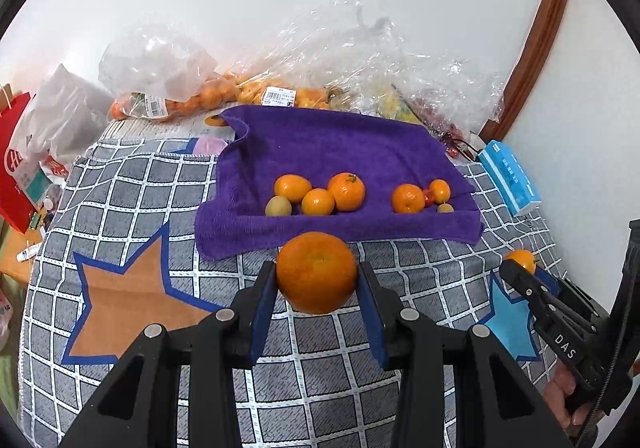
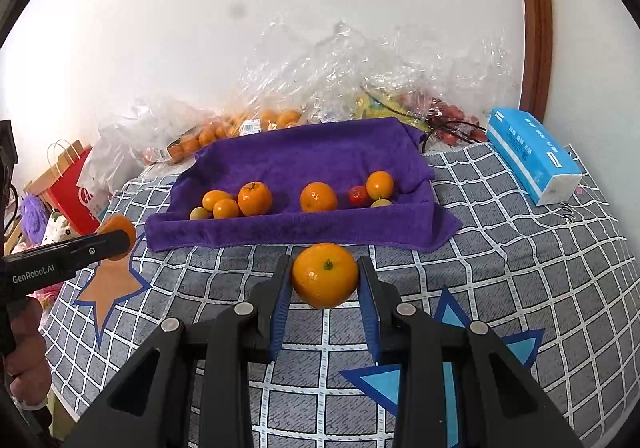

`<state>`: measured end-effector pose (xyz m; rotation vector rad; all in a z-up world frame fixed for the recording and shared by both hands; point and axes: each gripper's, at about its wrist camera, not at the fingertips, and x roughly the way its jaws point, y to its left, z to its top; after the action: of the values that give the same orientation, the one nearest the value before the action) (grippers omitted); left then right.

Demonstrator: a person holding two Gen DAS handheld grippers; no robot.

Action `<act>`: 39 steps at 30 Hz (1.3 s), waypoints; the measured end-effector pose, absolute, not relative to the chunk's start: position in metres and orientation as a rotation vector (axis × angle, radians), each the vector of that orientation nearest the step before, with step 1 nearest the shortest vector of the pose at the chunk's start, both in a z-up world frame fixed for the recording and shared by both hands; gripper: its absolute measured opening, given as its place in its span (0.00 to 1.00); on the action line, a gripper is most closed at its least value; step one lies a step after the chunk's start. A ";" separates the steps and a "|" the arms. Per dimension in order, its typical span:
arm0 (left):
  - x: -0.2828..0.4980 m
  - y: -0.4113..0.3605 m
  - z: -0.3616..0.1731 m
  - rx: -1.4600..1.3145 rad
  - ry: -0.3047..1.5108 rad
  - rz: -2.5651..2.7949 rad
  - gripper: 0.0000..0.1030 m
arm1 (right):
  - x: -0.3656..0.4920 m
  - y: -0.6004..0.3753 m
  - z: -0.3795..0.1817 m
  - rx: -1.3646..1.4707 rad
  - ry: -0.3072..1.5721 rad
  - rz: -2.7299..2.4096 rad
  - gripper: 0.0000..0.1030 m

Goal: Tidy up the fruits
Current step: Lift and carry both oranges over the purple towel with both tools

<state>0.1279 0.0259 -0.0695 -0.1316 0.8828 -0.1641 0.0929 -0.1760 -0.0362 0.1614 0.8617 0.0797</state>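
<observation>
The left gripper (image 1: 317, 276) pinches a large orange (image 1: 316, 272) between its blue pads, holding it above the checked cloth (image 1: 132, 188), just in front of the near edge of the purple towel (image 1: 320, 144). The right gripper (image 2: 325, 278) likewise clamps a smaller mandarin (image 2: 325, 274), green stem facing the camera, over the same cloth and also just short of the towel's near edge. From the left wrist view the right gripper shows at the far right with its orange fruit at the tip; from the right wrist view the left gripper shows at the far left, a hand (image 2: 24, 344) behind it.

On the towel, which is draped into a shallow tray shape, lie eight fruits in two groups. The left group counts four: three orange citrus (image 1: 346, 191) and one yellow-green fruit (image 1: 278, 205), all touching or nearly so. The right group counts four: two orange citrus (image 1: 407, 198), one small red fruit (image 2: 358, 195) between them, and one small yellowish fruit (image 1: 445, 208) at the front.

Behind the towel, against the white wall, sit clear plastic bags (image 1: 224, 88) of more oranges and other produce, too crumpled to count. One blue tissue pack (image 2: 532, 156) lies on the cloth to the right. One red paper bag (image 1: 16, 172) stands at the far left.
</observation>
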 end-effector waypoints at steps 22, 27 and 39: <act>0.164 0.030 -0.058 -0.163 0.841 -0.148 0.37 | 0.135 -0.177 -0.010 0.077 0.789 0.079 0.31; 0.181 0.034 -0.057 -0.161 0.836 -0.121 0.37 | 0.153 -0.182 -0.010 0.064 0.772 0.073 0.31; 0.232 0.039 -0.057 -0.187 0.826 -0.100 0.37 | 0.211 -0.206 -0.029 0.061 0.780 0.048 0.31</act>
<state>0.2324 0.0388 -0.0567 -0.1869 0.8259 -0.1004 0.2112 -0.2059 -0.0285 0.0611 0.7802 0.0481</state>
